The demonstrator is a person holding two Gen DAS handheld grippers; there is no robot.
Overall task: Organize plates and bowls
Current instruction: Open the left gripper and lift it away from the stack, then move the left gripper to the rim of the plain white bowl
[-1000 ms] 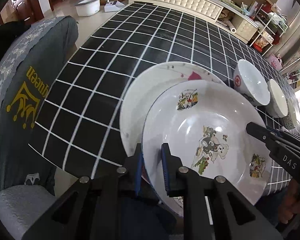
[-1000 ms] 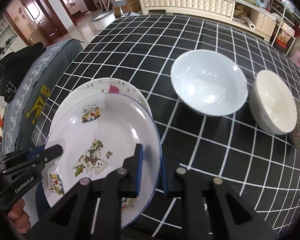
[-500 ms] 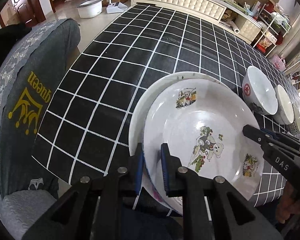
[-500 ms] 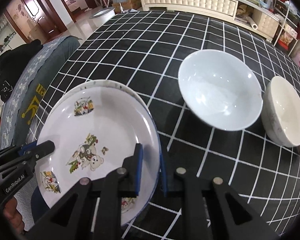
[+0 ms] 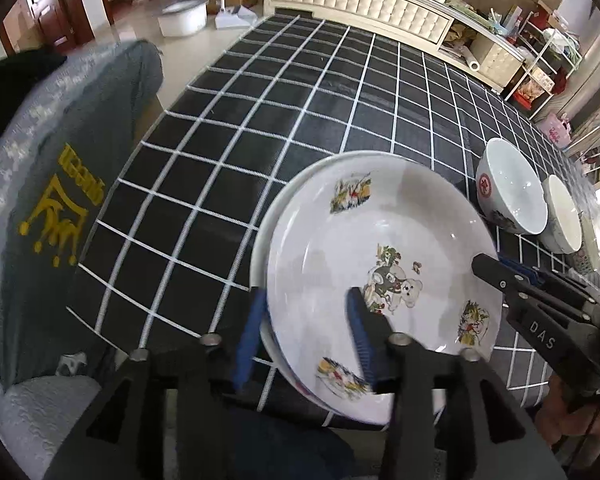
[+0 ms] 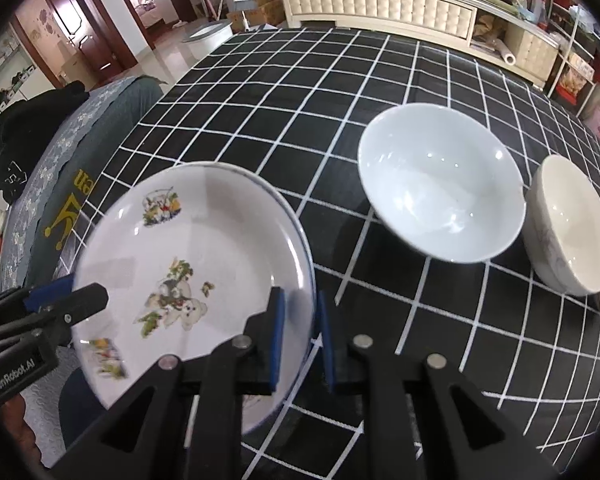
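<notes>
Two stacked plates: the cartoon-printed plate (image 5: 384,272) rests on a plain plate (image 5: 276,216) at the counter (image 5: 260,120) edge. Left gripper (image 5: 306,336) and right gripper (image 6: 300,332) have just been opening, rim between their loosened jaws. Rigid, glossy, breakable; grip the rim.

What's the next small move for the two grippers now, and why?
Probably lift both clear. The cartoon plate sits stacked on the lower plate; the left gripper and right gripper have just been opening, jaws straddling the rim, so the stacking looks done.
</notes>
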